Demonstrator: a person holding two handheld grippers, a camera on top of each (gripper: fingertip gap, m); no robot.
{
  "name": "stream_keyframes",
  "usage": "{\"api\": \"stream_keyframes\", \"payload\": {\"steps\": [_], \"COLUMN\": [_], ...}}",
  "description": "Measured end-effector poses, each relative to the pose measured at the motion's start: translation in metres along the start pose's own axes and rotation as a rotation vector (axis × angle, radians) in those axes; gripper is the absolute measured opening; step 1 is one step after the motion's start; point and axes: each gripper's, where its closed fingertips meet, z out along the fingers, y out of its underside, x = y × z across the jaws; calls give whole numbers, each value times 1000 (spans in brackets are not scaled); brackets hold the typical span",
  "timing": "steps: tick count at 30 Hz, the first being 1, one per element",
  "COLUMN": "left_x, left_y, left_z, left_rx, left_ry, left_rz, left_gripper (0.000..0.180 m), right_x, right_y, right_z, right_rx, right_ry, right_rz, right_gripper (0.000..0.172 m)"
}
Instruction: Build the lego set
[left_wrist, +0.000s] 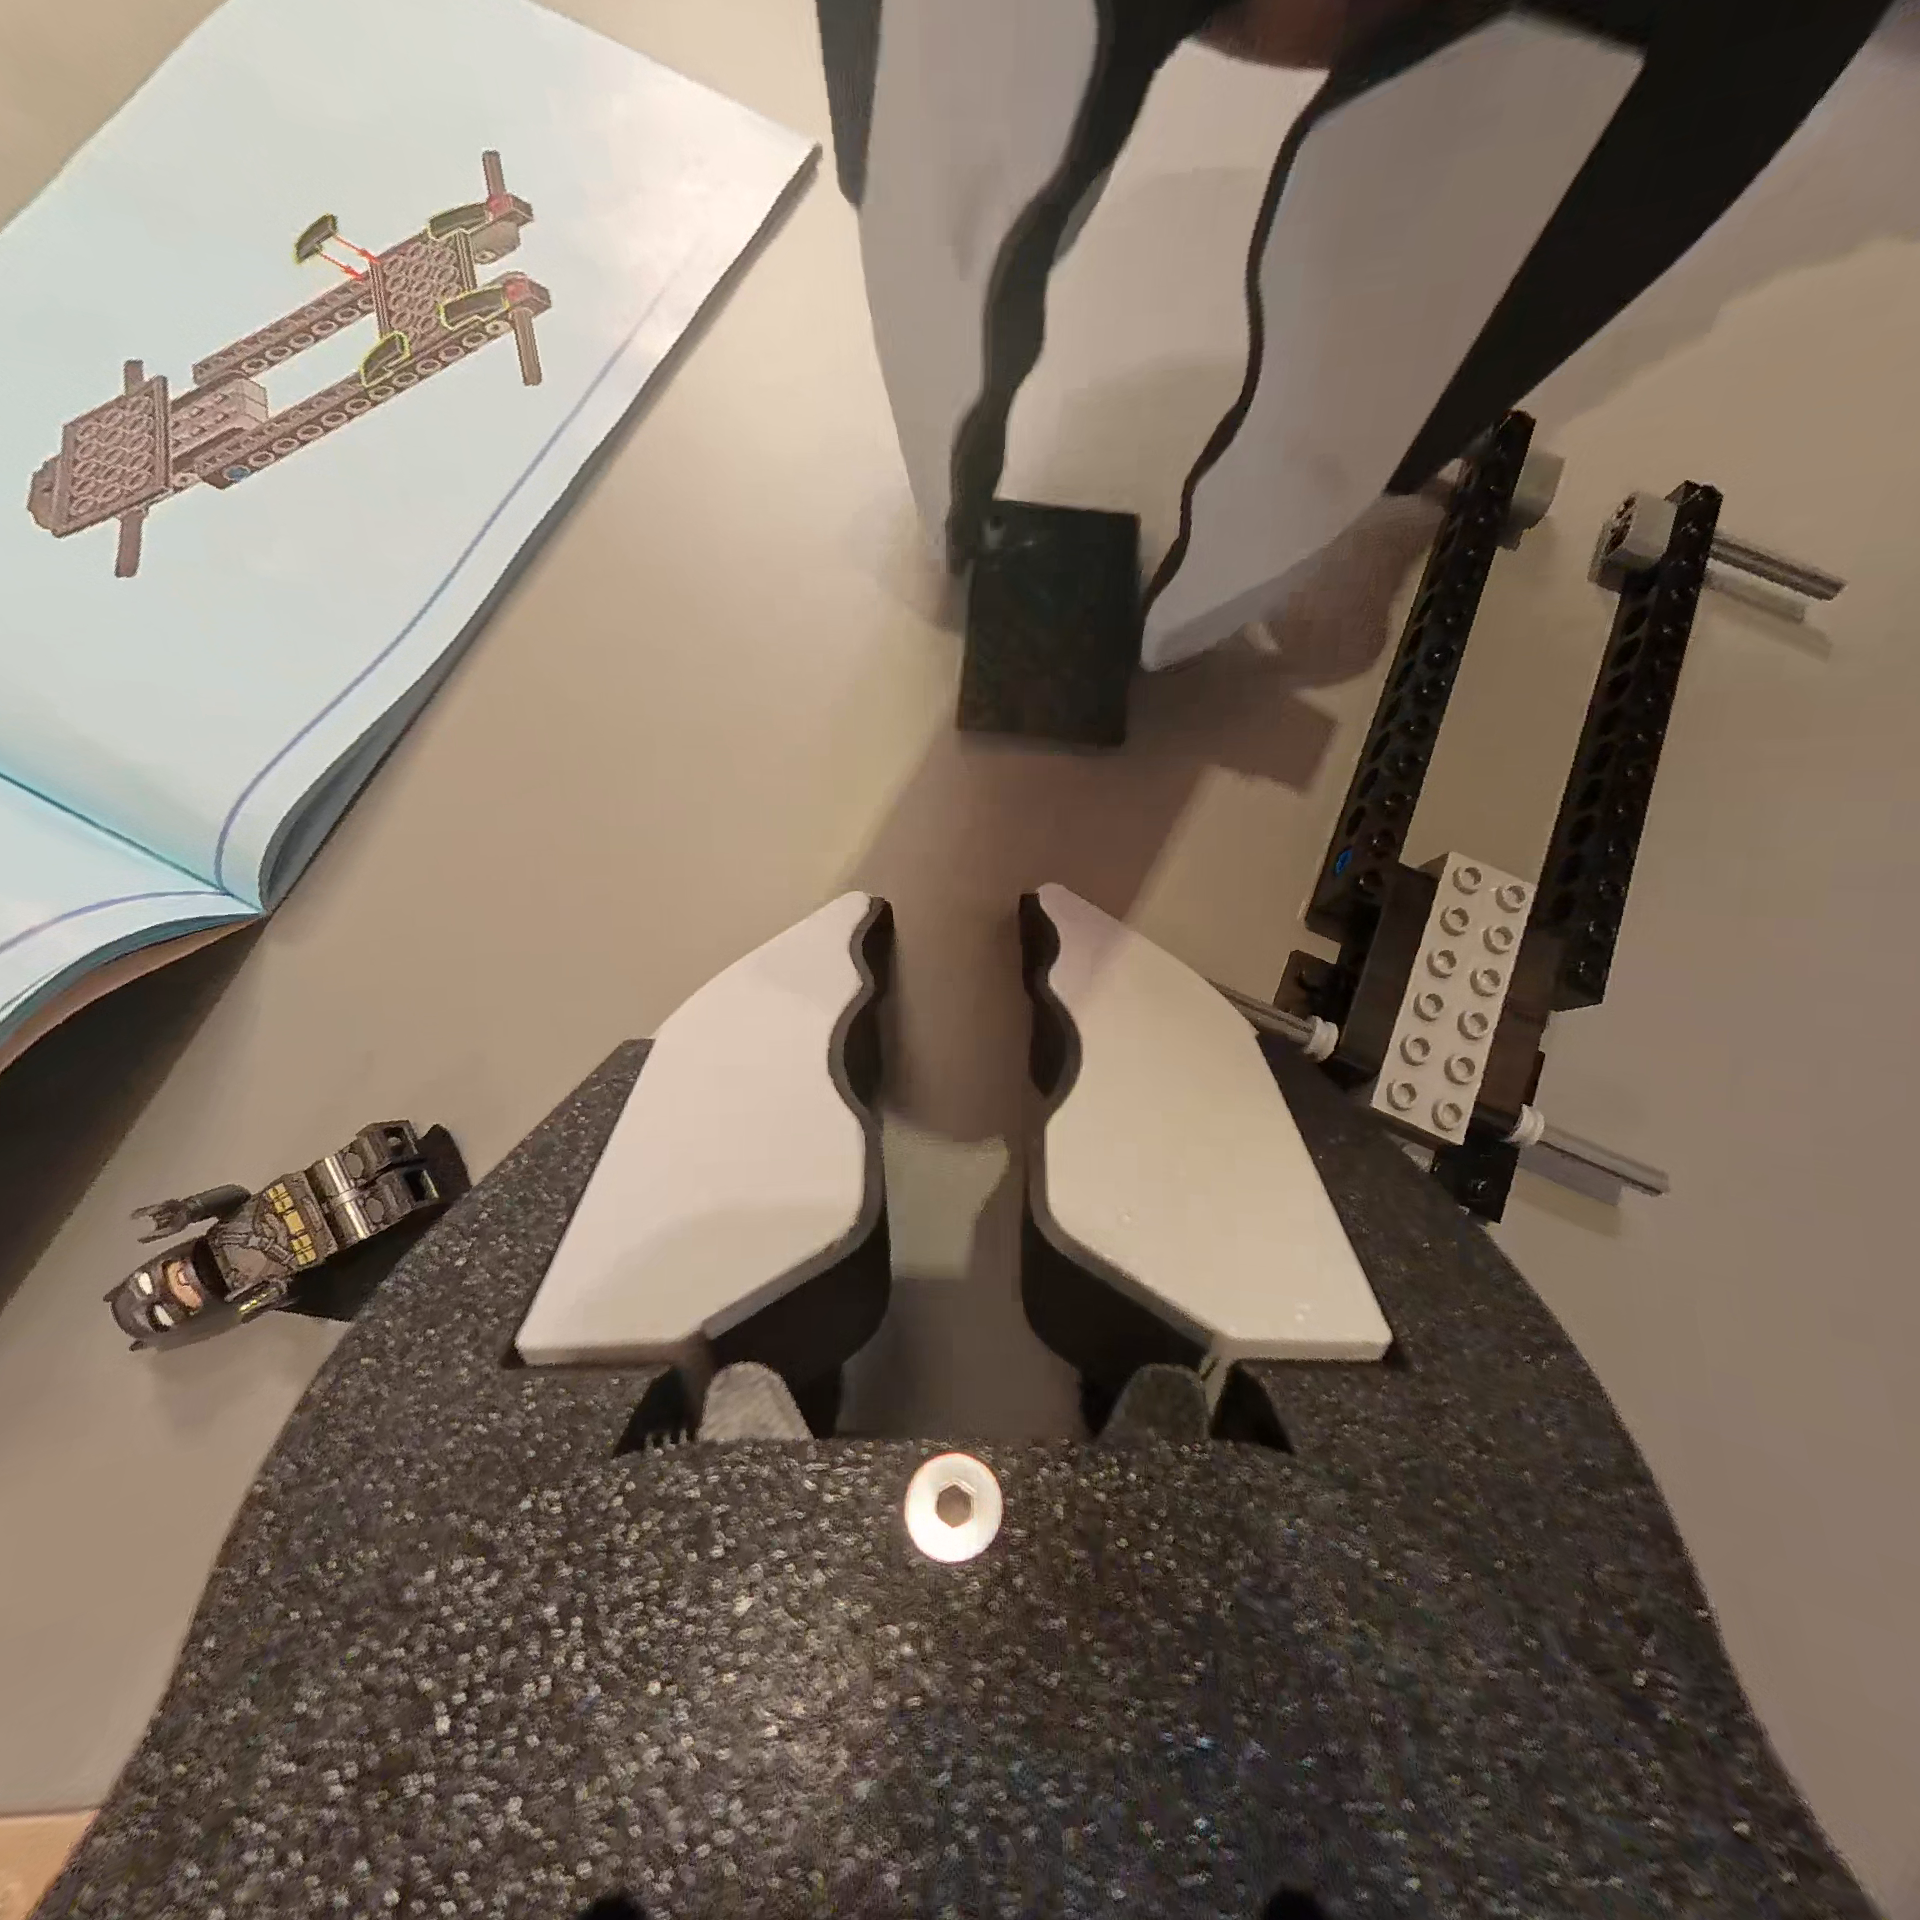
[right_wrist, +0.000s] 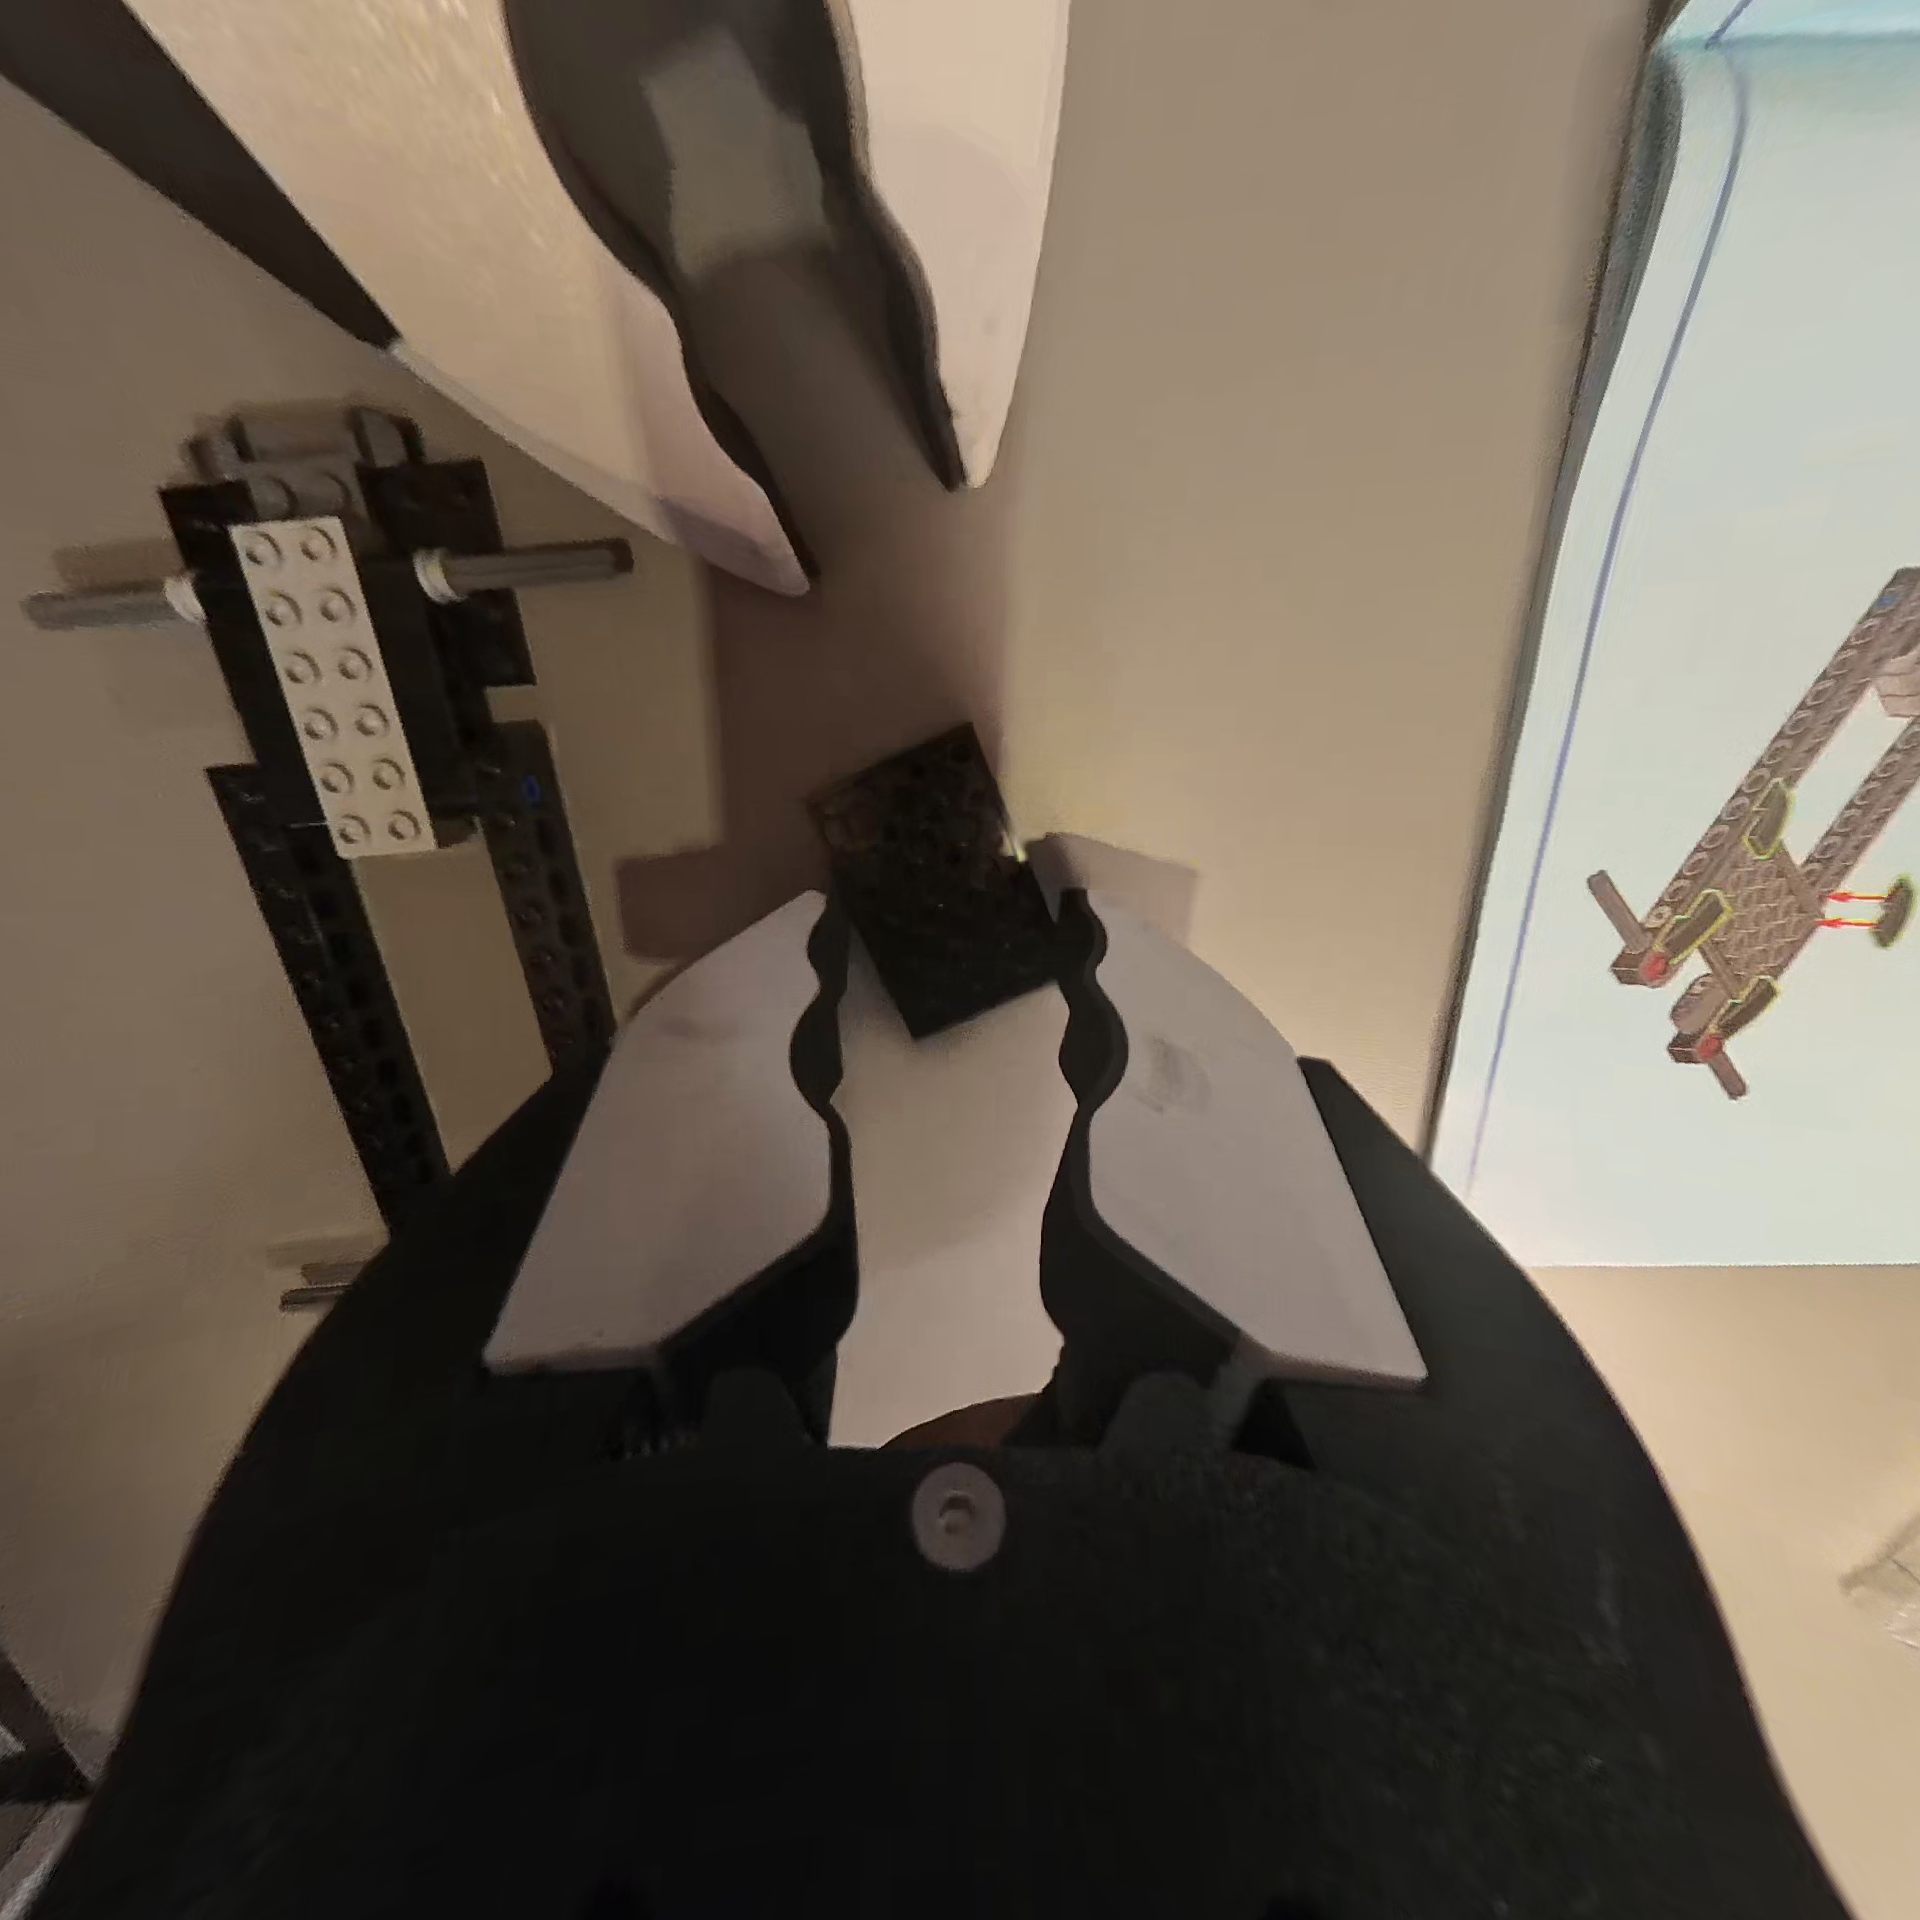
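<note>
black plate (right_wrist: 940, 935) lies skewed between my right gripper (right_wrist: 945, 899) fingertips, long axis angled left of the fingers' line; can't tell if they pinch. left gripper (left_wrist: 956, 909), narrow and empty, sits farther back.

Open booklet (left_wrist: 343, 436) at far left on tan table (left_wrist: 623, 831). Minifigure (left_wrist: 270, 1236) lying near its lower corner. Black frame (left_wrist: 1455, 831) with grey plate (left_wrist: 1455, 997) well apart, opposite.

Both wrist cameras look steeply down at the bench (left_wrist: 665, 727) from close range, facing each other; both catch the black plate (left_wrist: 1049, 623) and booklet (left_wrist: 312, 416)
</note>
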Motion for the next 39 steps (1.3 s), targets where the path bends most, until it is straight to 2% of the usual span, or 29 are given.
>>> {"api": "stream_keyframes", "payload": {"steps": [4,7,10,13,16,20,24,27,32,35,39], "left_x": [0,0,0,0,0,0,0,0,-1,-4,-8], "left_y": [0,0,0,0,0,-1,-1,-1,-1,-2,-4], "left_z": [0,0,0,0,0,0,0,0,0,0,2], "left_rx": [1,1,2,2,2,3,5,6,7,10,10], "left_ry": [4,5,5,5,5,11,20,24,34,42,23], "left_rz": [-1,-2,-2,-6,-7,-12,-20,-22,-41,-72,-90], "left_gripper": [24,24,24,24,24,24,24,24,22,20,17], "right_x": [-1,6,16,21,22,21,5,-11,-34,-38,-35], "right_y": [0,2,9,30,70,141,220,272,340,353,349], "right_z": [-2,-16,-47,-91,-138,-196,-225,-222,-196,-175,-146], "right_rx": [30,56,106,148,159,128,38,-30,-182,-203,-161], "right_ry": [-5,26,75,109,170,272,299,256,169,107,44], "right_rz": [12,34,78,133,190,305,414,474,435,401,300], "right_gripper": [44,47,47,43,38,34,31,30,28,23,23]}}
